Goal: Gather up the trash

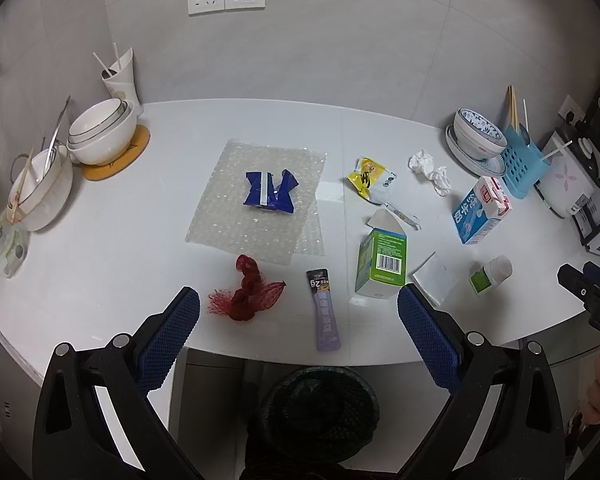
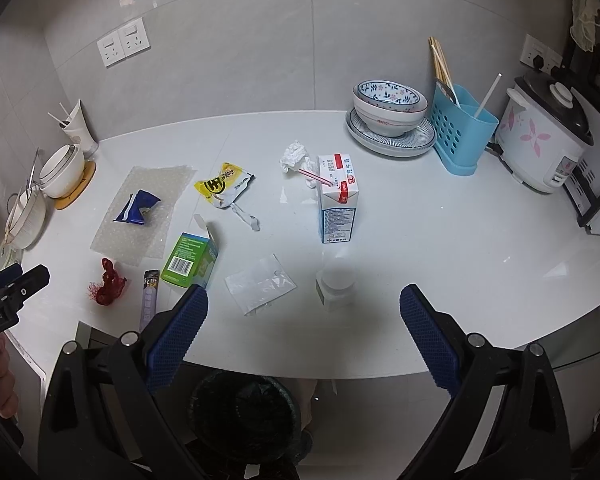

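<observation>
left gripper (image 1: 299,328) and right gripper (image 2: 304,330) both gape wide, empty, above the near edge of the white countertop (image 1: 100,264). litter lies scattered there: red mesh net (image 1: 246,294), green cardboard box (image 1: 381,262), blue-white milk carton (image 2: 338,200). black-lined waste bin (image 1: 320,412) below (rim partly hidden by fingers).
</observation>
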A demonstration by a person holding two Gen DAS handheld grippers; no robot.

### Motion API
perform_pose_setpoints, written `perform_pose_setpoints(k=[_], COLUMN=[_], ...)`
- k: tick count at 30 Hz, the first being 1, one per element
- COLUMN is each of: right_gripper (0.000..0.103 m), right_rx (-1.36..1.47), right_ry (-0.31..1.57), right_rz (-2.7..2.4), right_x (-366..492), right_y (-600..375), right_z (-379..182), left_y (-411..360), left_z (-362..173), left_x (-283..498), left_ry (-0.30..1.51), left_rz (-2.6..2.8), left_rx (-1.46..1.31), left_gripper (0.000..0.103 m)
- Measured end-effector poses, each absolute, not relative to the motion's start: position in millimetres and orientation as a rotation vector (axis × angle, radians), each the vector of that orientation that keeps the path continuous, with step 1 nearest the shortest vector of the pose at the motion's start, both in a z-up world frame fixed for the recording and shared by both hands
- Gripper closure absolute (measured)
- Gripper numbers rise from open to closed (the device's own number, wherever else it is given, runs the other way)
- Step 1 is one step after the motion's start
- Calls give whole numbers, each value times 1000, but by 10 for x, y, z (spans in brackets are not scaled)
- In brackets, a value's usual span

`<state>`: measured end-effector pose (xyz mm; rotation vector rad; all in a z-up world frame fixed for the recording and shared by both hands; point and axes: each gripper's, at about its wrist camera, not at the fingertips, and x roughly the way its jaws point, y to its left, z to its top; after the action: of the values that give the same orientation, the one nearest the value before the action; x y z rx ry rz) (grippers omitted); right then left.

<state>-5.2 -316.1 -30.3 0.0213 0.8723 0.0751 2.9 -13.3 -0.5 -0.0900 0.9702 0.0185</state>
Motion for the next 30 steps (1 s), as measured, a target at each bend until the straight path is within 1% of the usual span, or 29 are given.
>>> perform_pose_setpoints(k=[30], right_gripper=[10], right_rx=[32], right_ry=[864], right_rz=[80], right_x=[-36], right_y=[-3190], right_z=[-273], left_y=[-181], left_z=[10], left_x=[3], left_ry=[975], left_rz=[23], left_rx=[-71], left_gripper=[6])
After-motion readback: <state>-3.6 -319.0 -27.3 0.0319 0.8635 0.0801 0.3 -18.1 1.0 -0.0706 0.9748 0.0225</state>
